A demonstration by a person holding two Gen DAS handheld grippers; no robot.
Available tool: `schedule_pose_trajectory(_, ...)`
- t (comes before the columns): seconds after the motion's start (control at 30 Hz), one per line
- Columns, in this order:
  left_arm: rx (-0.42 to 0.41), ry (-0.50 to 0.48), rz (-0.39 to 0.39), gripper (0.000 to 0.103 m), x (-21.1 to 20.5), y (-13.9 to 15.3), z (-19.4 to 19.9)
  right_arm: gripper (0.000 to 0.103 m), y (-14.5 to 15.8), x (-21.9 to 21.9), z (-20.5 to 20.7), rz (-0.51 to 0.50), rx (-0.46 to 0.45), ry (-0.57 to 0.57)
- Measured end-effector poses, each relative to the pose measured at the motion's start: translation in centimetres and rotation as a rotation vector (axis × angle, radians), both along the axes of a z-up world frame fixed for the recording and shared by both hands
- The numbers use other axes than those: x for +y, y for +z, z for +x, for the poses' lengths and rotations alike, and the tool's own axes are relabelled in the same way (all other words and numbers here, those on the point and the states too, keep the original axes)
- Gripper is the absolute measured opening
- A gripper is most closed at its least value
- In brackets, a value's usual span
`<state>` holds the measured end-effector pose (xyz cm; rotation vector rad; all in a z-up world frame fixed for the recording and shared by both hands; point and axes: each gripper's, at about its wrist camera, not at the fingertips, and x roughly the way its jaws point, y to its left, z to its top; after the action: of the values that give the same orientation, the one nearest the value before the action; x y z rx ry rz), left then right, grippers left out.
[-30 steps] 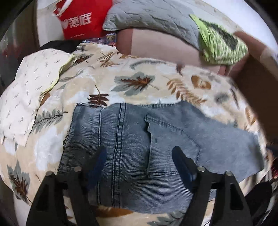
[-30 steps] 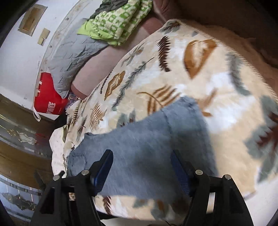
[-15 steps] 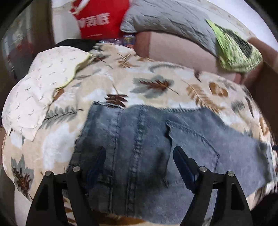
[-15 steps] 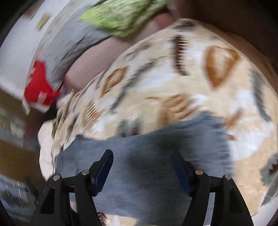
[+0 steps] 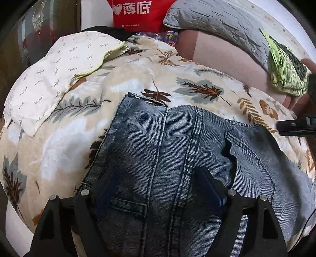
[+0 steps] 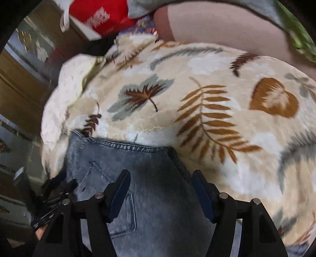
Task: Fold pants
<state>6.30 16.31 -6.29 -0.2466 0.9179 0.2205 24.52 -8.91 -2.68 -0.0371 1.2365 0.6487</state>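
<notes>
Grey-blue denim pants (image 5: 177, 158) lie folded on a leaf-patterned blanket (image 5: 138, 83), back pocket up. My left gripper (image 5: 160, 181) is open, its jaws spread just above the waistband end of the pants. My right gripper (image 6: 161, 189) is open and hovers over the pants (image 6: 150, 178) near their far hem edge. In the left wrist view the right gripper (image 5: 296, 126) shows at the right edge. In the right wrist view the left gripper (image 6: 53, 199) shows at the lower left. Neither holds cloth.
A white patterned pillow (image 5: 59, 79) lies at the left on the blanket. A red bag (image 5: 138, 11), a grey quilted cover (image 5: 217, 23) and a green checked cloth (image 5: 286, 69) lie at the back along a pink sofa back (image 5: 227, 53).
Both grippers have moved lower and closer over the pants. The right wrist view has swung left, so it now looks across the pants' edge toward the pillow.
</notes>
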Motion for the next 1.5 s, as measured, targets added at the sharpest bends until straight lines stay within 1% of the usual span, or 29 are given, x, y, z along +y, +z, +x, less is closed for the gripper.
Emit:
schedule_pose_trajectory(0.07,-0.001,0.002,-0.007,0.084,0.1,-0.1,0.0,0.068,-1.3,1.5,1.2,-0.028,0.025,0.014)
schedule_pose_trajectory(0.13,-0.002,0.002,-0.012,0.084,0.2,-0.1,0.0,0.062,-2.4,2.1,1.7,-0.034,0.045,0.029)
schedule_pose_trajectory(0.17,-0.001,0.0,-0.012,0.084,0.2,-0.1,0.1,0.041,-2.7,2.4,1.8,-0.022,0.052,0.042)
schedule_pose_trajectory(0.2,-0.002,-0.001,-0.013,0.085,0.2,-0.1,0.1,0.015,-3.0,2.6,1.9,-0.017,0.061,0.052)
schedule_pose_trajectory(0.23,-0.002,-0.001,-0.014,0.085,0.2,-0.1,0.1,0.011,-3.4,3.0,2.0,-0.047,0.063,0.062)
schedule_pose_trajectory(0.27,-0.001,-0.002,-0.016,0.085,0.2,-0.1,0.1,0.004,-3.7,3.4,2.0,-0.076,0.067,0.087)
schedule_pose_trajectory(0.3,-0.002,-0.002,-0.019,0.085,0.2,-0.1,0.1,0.003,-3.8,3.7,2.0,-0.097,0.061,0.101)
schedule_pose_trajectory(0.33,-0.002,-0.002,-0.02,0.085,0.2,-0.1,0.1,0.003,-3.7,4.0,2.1,-0.12,0.035,0.105)
schedule_pose_trajectory(0.43,0.0,-0.003,-0.008,0.085,0.2,-0.1,0.1,0.002,-3.3,4.4,2.8,-0.148,-0.032,0.068)
schedule_pose_trajectory(0.57,-0.001,-0.007,0.004,0.087,-0.1,-0.2,0.1,0.002,-4.8,4.8,3.3,-0.204,-0.059,0.017)
schedule_pose_trajectory(0.6,-0.003,-0.008,0.005,0.087,-0.1,-0.2,0.1,0.002,-4.9,4.8,3.4,-0.197,-0.066,-0.001)
schedule_pose_trajectory(0.7,-0.009,-0.012,0.011,0.087,-0.2,-0.2,-0.1,0.004,-4.2,3.6,3.3,-0.114,-0.059,-0.075)
schedule_pose_trajectory(0.77,-0.01,-0.009,0.009,0.087,-0.2,-0.2,-0.1,0.004,-2.3,1.8,2.0,-0.053,-0.084,-0.131)
schedule_pose_trajectory(0.8,-0.01,-0.007,0.009,0.087,-0.2,-0.2,-0.1,0.004,-1.6,1.1,1.3,-0.04,-0.096,-0.15)
schedule_pose_trajectory(0.83,-0.01,-0.005,0.009,0.087,-0.2,-0.2,-0.1,0.004,-0.6,-0.1,0.0,-0.005,-0.11,-0.18)
schedule_pose_trajectory(0.9,-0.009,-0.001,0.012,0.087,-0.3,-0.2,-0.1,0.004,0.4,-2.3,-2.9,0.069,-0.093,-0.219)
schedule_pose_trajectory(0.97,-0.01,0.002,0.018,0.087,-0.3,-0.2,-0.1,0.005,0.7,-4.3,-5.9,0.141,-0.057,-0.235)
schedule_pose_trajectory(1.03,-0.015,0.005,0.031,0.087,-0.5,-0.3,-0.2,0.005,-0.1,-6.5,-8.3,0.174,-0.012,-0.262)
schedule_pose_trajectory(1.1,-0.02,0.007,0.052,0.087,-0.8,-0.3,-0.3,0.005,-1.7,-8.6,-9.4,0.184,0.03,-0.304)
schedule_pose_trajectory(1.17,-0.024,0.013,0.074,0.088,-1.1,-0.4,-0.3,0.005,-3.7,-11.5,-8.9,0.194,0.07,-0.381)
schedule_pose_trajectory(1.2,-0.028,0.017,0.082,0.088,-1.2,-0.4,-0.3,0.005,-5.3,-13.4,-8.0,0.196,0.104,-0.434)
schedule_pose_trajectory(1.23,-0.031,0.019,0.083,0.088,-1.2,-0.3,-0.4,0.005,-6.2,-15.0,-7.7,0.193,0.128,-0.465)
schedule_pose_trajectory(1.27,-0.032,0.02,0.085,0.088,-1.2,-0.2,-0.5,0.005,-7.4,-17.0,-7.1,0.25,0.168,-0.516)
schedule_pose_trajectory(1.3,-0.03,0.021,0.085,0.088,-1.1,0.0,-0.5,0.005,-7.6,-18.0,-7.1,0.311,0.188,-0.538)
schedule_pose_trajectory(1.33,-0.029,0.024,0.085,0.088,-1.0,0.3,-0.7,0.006,-7.0,-19.0,-7.6,0.323,0.177,-0.558)
schedule_pose_trajectory(1.37,-0.034,0.034,0.087,0.088,-1.0,0.7,-1.0,0.008,-5.7,-19.7,-8.4,0.322,0.13,-0.546)
schedule_pose_trajectory(1.43,-0.051,0.038,0.077,0.088,-1.2,1.6,-1.6,0.008,-3.8,-21.3,-10.0,0.349,0.079,-0.511)
schedule_pose_trajectory(1.47,-0.067,0.026,0.061,0.088,-1.6,2.3,-2.0,0.01,-2.9,-22.6,-10.9,0.347,0.057,-0.515)
schedule_pose_trajectory(1.5,-0.084,0.006,0.041,0.088,-2.1,2.8,-2.3,0.014,-2.1,-24.4,-11.9,0.318,0.019,-0.542)
